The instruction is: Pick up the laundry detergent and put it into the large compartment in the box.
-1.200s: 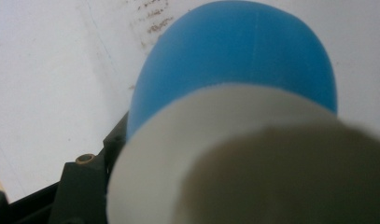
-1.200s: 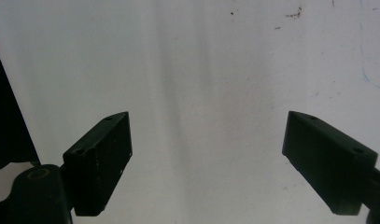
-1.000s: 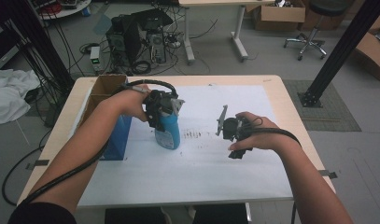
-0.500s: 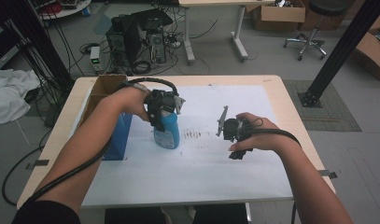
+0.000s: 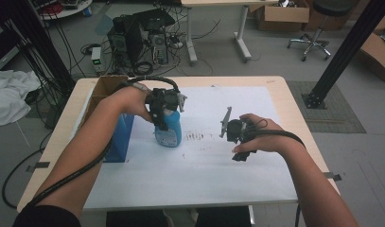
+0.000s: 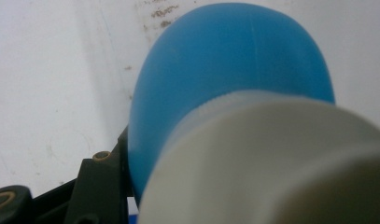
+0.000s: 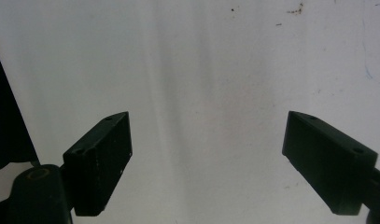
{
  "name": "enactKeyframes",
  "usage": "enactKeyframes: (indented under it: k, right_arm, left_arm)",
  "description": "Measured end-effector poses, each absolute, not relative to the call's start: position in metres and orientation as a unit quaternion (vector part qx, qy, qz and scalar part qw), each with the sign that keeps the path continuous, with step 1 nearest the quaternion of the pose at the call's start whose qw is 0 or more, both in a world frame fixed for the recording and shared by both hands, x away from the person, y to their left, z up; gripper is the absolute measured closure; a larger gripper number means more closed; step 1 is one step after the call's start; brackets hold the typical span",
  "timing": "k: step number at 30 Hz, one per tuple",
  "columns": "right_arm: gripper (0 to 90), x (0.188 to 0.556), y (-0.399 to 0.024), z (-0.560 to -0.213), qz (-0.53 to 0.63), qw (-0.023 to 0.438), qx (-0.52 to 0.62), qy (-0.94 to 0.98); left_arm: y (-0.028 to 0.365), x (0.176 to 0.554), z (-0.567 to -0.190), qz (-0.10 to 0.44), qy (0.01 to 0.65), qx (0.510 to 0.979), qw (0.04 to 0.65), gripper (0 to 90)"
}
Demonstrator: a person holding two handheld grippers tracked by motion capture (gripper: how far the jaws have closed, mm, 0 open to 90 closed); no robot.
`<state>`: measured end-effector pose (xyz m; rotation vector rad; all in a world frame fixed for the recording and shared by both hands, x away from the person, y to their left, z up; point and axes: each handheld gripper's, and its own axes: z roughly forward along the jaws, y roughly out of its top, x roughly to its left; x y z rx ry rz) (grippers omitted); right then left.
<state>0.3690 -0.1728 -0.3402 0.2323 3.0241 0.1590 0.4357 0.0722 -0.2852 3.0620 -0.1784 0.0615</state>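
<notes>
Standing upright on a white sheet over the wooden surface [image 5: 294, 101], a blue bottle [image 5: 169, 130] with a white cap is gripped near its top by the left claw [image 5: 165, 105], which is clenched on it from above. In the left claw's own view, the bottle's rounded blue body [image 6: 234, 60] and pale cap [image 6: 271, 158] are seen very close, pressed against one black jaw. A blue box [image 5: 118, 137] stands just beside the bottle on its left, with an open cardboard box [image 5: 102, 90] behind that. The right claw [image 5: 226, 124] is held apart to the right of the bottle, released, its two jaws spread wide over bare white sheet (nothing lies between them).

A slip is judged to be the main risk: the grip is taken high, on the cap and curved shoulder, so the smooth body could swing or slide out if it is lifted quickly. The bottle could also be tipped against the blue box if it is moved leftward. Whether the cap is fastened tightly cannot be told; if loose, it could come away under the bottle's weight.
</notes>
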Motion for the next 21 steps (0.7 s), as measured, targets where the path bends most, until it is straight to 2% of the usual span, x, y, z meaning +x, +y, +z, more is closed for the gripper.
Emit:
enactKeyframes:
  k: [10, 21]
  right_arm:
    - [16.0, 0.370, -0.174, -0.337, 0.055, 0.054, 0.072, 0.994]
    - [16.0, 0.370, -0.175, -0.333, 0.063, 0.056, 0.059, 0.995]
  left_arm:
    - [0.078, 0.429, -0.258, 0.001, 0.001, 0.999, 0.038, 42.3]
    - [0.079, 0.418, -0.229, 0.012, 0.064, 0.997, 0.043, 42.2]
